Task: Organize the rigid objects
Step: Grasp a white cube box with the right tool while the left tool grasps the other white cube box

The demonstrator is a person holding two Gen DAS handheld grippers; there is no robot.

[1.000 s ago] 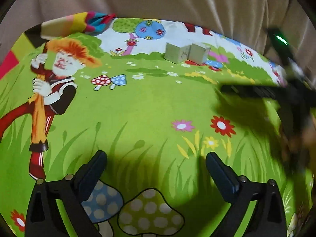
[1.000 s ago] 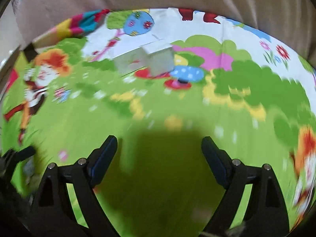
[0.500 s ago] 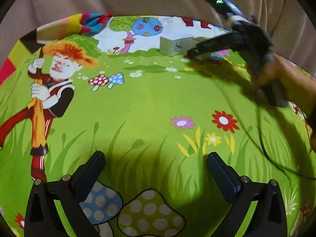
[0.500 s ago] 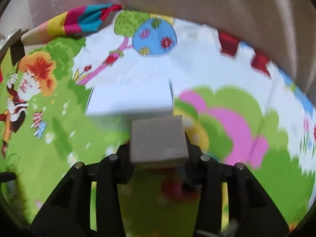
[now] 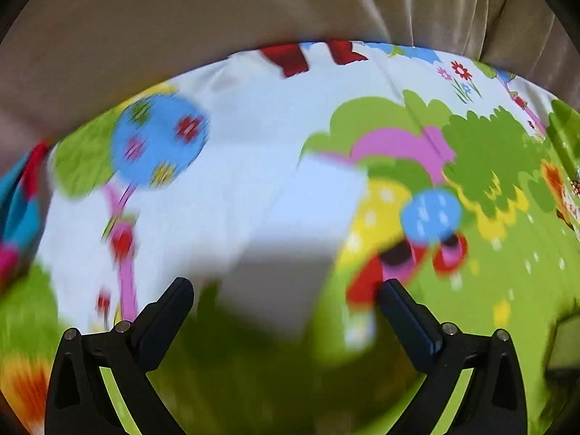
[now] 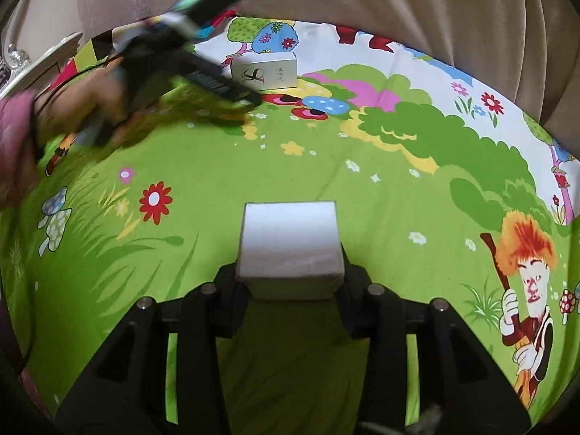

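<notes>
Boxes: 2 total, both small, pale, rigid.
Held box (image 6: pixel 290 250): white/grey cube, clamped betw. the right tongs (image 6: pixel 290 282), pads pressed on its left + right sides; lifted off the sheet, sits right at the finger tips. Jaws have just been closing, box betw. them.
Printed box (image 6: pixel 266 72): white w/ dark logo on front, lies on the sheet well ahead of the right tongs, far end nr the curtain. In left wrist view the same box (image 5: pixel 290 239) is blurred, just ahead of the finger tips, roughly centred on the gap; can't tell if it reaches in betw. the fingers.
Left tongs (image 5: pixel 286 304): fingers spread wide, nothing gripped, no pad on the box. Seen from right wrist view (image 6: pixel 250 103) as a blurred black tool, tips just beside the printed box.
Hands: 1 seen (image 6: pixel 83 108), blurred, holding left tool; pink sleeve at frame edge.
Sheet (image 6: pixel 362 181): 1 cartoon-print cloth, green grass, flowers, mushrooms; under everything.
Curtain (image 6: pixel 398 0): beige, behind sheet's far edge.
</notes>
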